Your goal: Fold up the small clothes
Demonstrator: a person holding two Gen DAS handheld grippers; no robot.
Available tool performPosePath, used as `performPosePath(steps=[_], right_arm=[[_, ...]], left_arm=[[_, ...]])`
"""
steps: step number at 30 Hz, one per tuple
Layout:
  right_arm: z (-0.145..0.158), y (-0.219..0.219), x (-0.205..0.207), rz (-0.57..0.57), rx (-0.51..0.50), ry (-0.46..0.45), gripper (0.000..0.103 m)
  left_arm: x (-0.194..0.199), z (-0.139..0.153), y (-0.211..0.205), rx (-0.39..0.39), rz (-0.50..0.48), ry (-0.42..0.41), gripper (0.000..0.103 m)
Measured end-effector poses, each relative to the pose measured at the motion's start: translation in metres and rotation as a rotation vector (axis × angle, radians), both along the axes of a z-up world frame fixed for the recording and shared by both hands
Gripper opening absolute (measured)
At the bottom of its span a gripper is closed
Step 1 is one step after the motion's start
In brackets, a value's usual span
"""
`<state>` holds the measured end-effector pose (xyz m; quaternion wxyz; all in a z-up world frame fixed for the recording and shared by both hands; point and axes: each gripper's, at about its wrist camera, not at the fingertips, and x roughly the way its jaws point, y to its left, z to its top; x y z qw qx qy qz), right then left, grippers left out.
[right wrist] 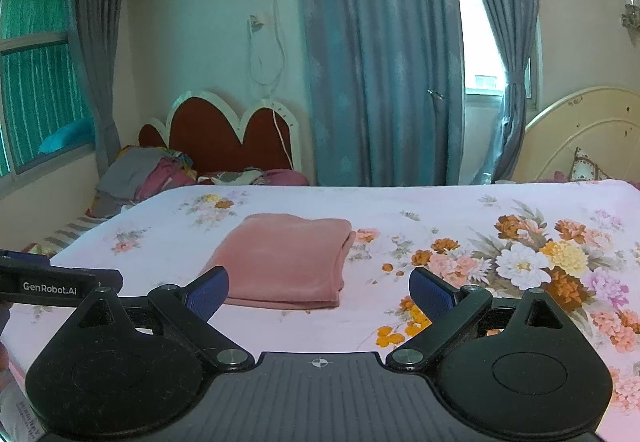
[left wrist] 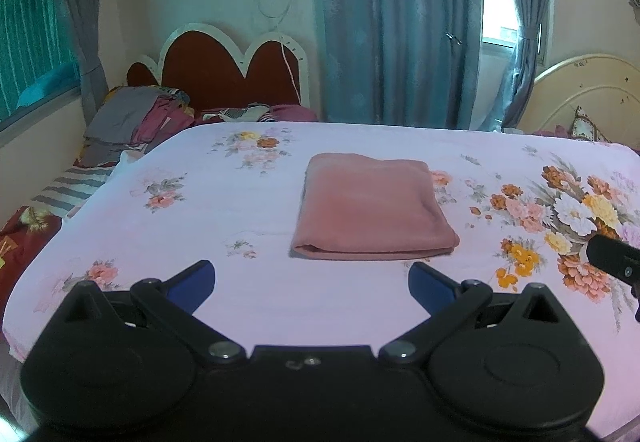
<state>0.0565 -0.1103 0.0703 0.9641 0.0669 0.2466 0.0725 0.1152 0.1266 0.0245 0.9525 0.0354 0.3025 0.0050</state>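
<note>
A pink garment (left wrist: 370,209) lies folded into a flat rectangle on the floral bedsheet (left wrist: 200,226); it also shows in the right wrist view (right wrist: 286,262). My left gripper (left wrist: 311,286) is open and empty, just in front of the garment's near edge. My right gripper (right wrist: 319,292) is open and empty, in front of the garment and slightly to its right. The right gripper's tip shows at the right edge of the left wrist view (left wrist: 612,256). The left gripper's side shows at the left of the right wrist view (right wrist: 52,284).
A pile of unfolded clothes (left wrist: 132,119) lies at the far left by a red headboard (left wrist: 228,73). Blue curtains (left wrist: 400,21) hang behind the bed. A cream headboard (left wrist: 592,93) stands at the right. The bed edge drops off on the left.
</note>
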Motion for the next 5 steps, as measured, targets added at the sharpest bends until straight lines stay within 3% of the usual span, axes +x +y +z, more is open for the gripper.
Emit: performPosePath(steps=[5], right_arm=[[-0.009,-0.004,0.009,-0.016,-0.008,0.023,0.096]], left_arm=[[0.019,-0.006,0.001,-0.025,-0.013,0.044,0.103]])
